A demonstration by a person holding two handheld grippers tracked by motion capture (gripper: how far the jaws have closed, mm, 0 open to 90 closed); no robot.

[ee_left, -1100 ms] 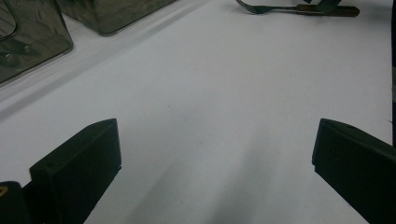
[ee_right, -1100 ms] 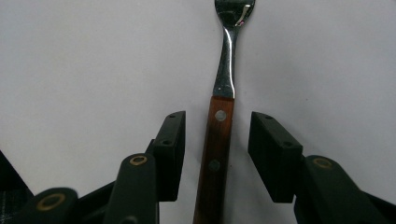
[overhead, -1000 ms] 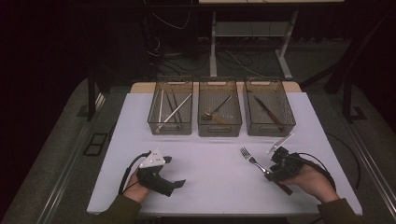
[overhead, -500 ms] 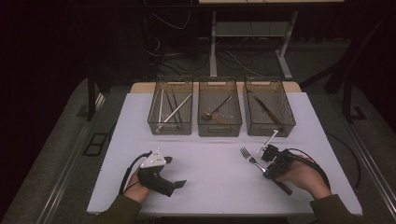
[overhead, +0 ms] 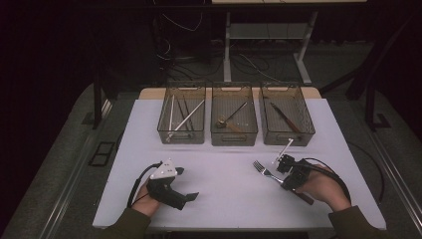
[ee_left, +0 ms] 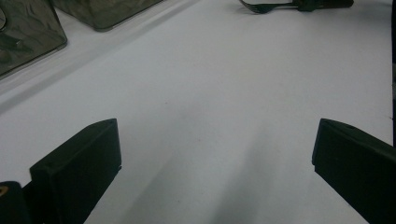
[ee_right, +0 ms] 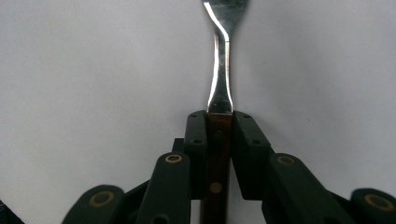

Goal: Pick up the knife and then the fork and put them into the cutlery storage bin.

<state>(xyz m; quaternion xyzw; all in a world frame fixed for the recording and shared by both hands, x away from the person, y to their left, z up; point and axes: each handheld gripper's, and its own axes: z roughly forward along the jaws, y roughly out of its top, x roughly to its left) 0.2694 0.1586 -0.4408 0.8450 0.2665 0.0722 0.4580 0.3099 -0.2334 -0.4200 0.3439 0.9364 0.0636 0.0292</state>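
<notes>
Fork gripped at the table's right side, left gripper idle.

The left gripper [overhead: 191, 197] was rested wide open and empty on the white table [overhead: 224, 199]; the right gripper [ee_right: 219, 128], its jaws just closed, was clamped on the fork [overhead: 263, 170] by its wooden handle. A level, straight lift was judged advisable.

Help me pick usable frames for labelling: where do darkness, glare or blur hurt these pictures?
High view: white table lit, surroundings nearly black, three wire-mesh baskets dim. Right gripper view: sharp, bright glare streak along the steel fork with a wooden handle; the right gripper has just been closing on it. Left gripper view: soft, black jaws throw faint shadows.
</notes>
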